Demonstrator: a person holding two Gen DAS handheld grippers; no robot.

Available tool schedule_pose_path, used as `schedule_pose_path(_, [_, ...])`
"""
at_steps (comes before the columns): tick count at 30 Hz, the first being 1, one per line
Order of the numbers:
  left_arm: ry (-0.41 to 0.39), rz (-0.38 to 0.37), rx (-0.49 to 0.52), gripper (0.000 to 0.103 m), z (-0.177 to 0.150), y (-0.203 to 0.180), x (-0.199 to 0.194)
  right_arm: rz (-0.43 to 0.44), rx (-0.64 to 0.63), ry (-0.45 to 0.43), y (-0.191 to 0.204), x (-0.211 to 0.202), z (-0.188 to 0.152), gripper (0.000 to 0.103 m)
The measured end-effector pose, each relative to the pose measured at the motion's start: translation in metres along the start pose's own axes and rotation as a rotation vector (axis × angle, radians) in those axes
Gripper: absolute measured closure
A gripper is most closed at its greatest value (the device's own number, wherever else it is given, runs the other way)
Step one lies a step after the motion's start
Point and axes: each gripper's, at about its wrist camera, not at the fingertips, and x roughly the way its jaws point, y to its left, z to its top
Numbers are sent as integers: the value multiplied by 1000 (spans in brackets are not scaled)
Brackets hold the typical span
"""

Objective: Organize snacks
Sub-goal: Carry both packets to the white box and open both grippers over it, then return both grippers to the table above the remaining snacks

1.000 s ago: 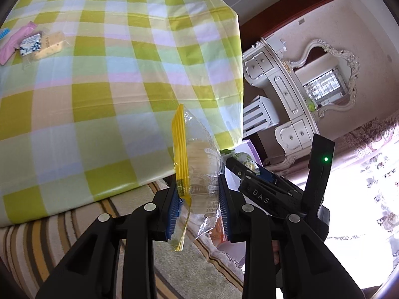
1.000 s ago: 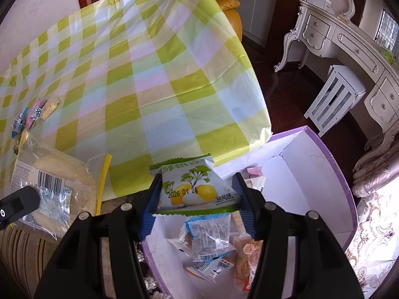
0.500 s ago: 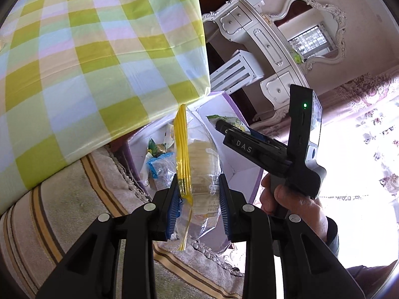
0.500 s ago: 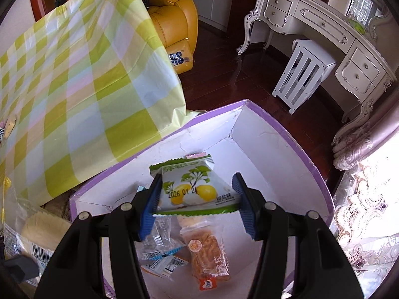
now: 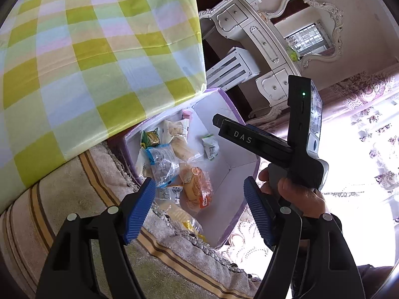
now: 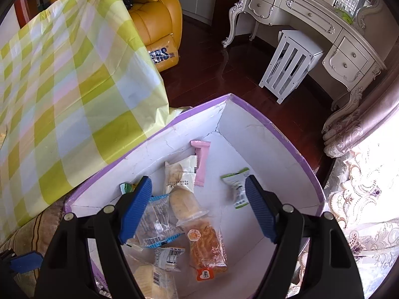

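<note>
A purple-rimmed white box (image 6: pixel 274 127) stands on the floor beside the table and holds several wrapped snacks. My right gripper (image 6: pixel 198 209) is open and empty above the box. The green-and-white lemon packet (image 6: pixel 237 189) lies on the box floor at the right. My left gripper (image 5: pixel 199 209) is open and empty above the box's near edge (image 5: pixel 234 221). The clear-and-yellow cracker packet (image 5: pixel 179 218) lies at the box's near corner; it also shows in the right wrist view (image 6: pixel 149 279). The right gripper's body (image 5: pixel 294 149) shows in the left wrist view.
The table with a yellow-green checked cloth (image 5: pixel 87 49) overhangs the box on the left. A striped beige cushion (image 5: pixel 74 184) lies below it. A white dressing table (image 6: pixel 311 17), a white stool (image 6: pixel 289 64) and an orange armchair (image 6: pixel 154 17) stand beyond on the dark wood floor.
Both grippers opened and let go of their packets. The lemon packet and the cracker packet dropped into the box. The left gripper swung further over the box.
</note>
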Motion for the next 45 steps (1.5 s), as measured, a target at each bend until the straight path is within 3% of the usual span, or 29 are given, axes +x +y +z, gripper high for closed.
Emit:
schedule_pose_path(11, [-158,150,-61,30,5,39,-55,116,-86,-5,69,-16,0,26])
schedule_pose_path(27, [-321,232,-317,28,-23,137,-134,257,-243,21,163,-30,-12,26])
schedule_pose_path(34, [-417,335,-418,28,-34,172,-172,303,-281,35,191,-32,-15,26])
schedule_pose_path(39, [-449,436,-424,28,-36,189,-195,342,-302,50,213,-31,-17,26])
schedule_pose_path(45, [-454,501,-370,28,-26,203,-208,353,-335,24,244,-33,-15,26])
